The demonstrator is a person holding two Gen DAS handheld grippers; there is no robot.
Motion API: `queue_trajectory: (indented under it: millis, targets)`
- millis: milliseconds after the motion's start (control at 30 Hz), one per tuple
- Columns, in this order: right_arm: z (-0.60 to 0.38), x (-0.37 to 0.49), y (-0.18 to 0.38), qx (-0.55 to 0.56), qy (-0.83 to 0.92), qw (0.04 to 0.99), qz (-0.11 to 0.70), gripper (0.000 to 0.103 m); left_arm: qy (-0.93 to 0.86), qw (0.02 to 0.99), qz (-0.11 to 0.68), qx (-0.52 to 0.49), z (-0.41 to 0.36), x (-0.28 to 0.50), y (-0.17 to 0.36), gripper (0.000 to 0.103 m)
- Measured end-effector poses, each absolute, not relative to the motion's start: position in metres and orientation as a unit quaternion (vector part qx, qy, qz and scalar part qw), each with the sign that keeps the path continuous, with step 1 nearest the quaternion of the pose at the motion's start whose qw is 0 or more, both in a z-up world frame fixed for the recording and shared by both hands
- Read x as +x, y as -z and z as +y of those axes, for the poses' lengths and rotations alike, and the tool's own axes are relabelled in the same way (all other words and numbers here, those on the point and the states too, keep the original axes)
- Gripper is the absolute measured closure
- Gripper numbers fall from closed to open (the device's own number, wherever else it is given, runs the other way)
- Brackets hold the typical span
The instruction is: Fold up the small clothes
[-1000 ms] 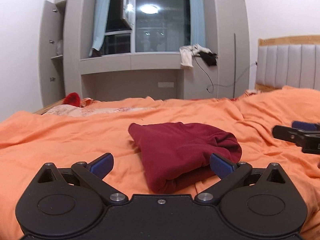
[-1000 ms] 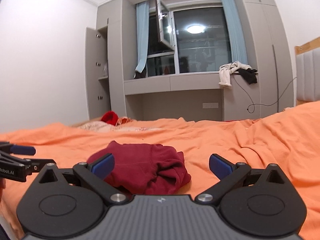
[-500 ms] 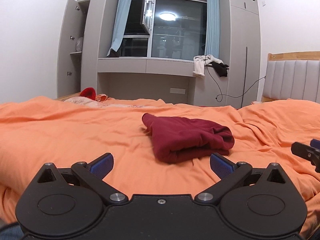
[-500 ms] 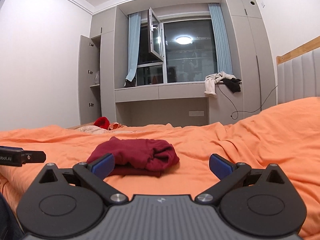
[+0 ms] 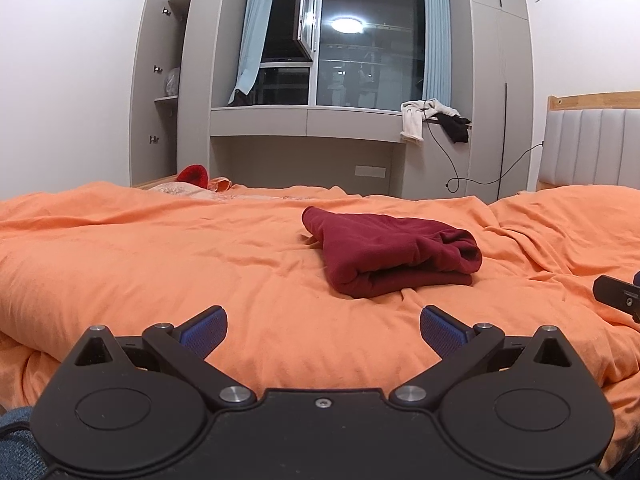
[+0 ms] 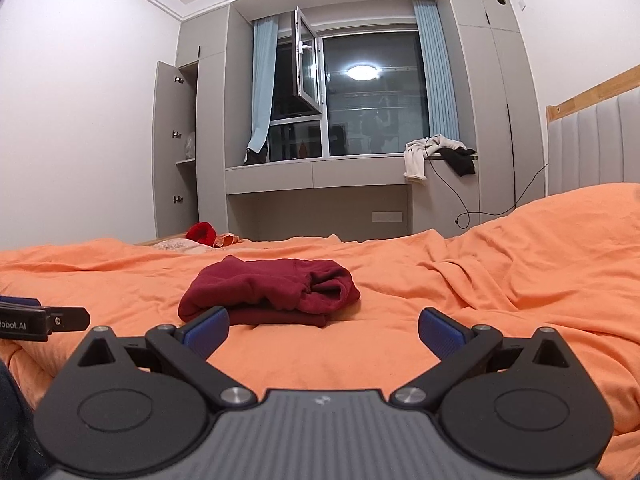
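A dark red garment lies folded into a thick bundle on the orange bed cover. It also shows in the right wrist view as the same folded garment, just beyond the left blue pad. My left gripper stands open near the bed's front edge, well short of the garment, with nothing between its fingers. My right gripper is open too, empty, a little nearer the bundle. Each gripper's tip shows at the edge of the other's view.
A small red item and a patterned cloth lie at the bed's far left. A padded headboard stands on the right. Grey cabinets and a window ledge with white and black clothes fill the far wall.
Both grippers have drawn back and away from the folded garment, which now sits farther off and rests alone on the bed. Both stay open.
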State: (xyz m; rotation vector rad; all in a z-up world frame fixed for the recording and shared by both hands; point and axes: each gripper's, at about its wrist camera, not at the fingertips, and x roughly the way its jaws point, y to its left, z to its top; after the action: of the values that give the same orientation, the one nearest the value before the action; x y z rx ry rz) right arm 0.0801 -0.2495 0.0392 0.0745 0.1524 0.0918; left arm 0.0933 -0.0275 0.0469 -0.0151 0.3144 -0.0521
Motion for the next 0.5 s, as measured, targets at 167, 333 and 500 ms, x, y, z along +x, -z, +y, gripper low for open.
queue_trajectory:
  millis: [167,333,500]
  targets:
    - [-0.2493,0.0787,-0.0371,0.031,-0.042,0.996,0.078,0.0,0.027,0.987,0.158,-0.007,-0.0279,0.0951,-0.0465,0.001]
    - [-0.25,0.0792,-0.0371,0.032,-0.041,0.996,0.078,0.0,0.028,0.987,0.158,-0.004,-0.0285,0.0958,-0.0464,0.001]
    - [-0.2505,0.0792,-0.0368,0.032,-0.041,0.996,0.079,0.0,0.029,0.987,0.158,-0.004,-0.0285,0.0958,-0.0465,0.001]
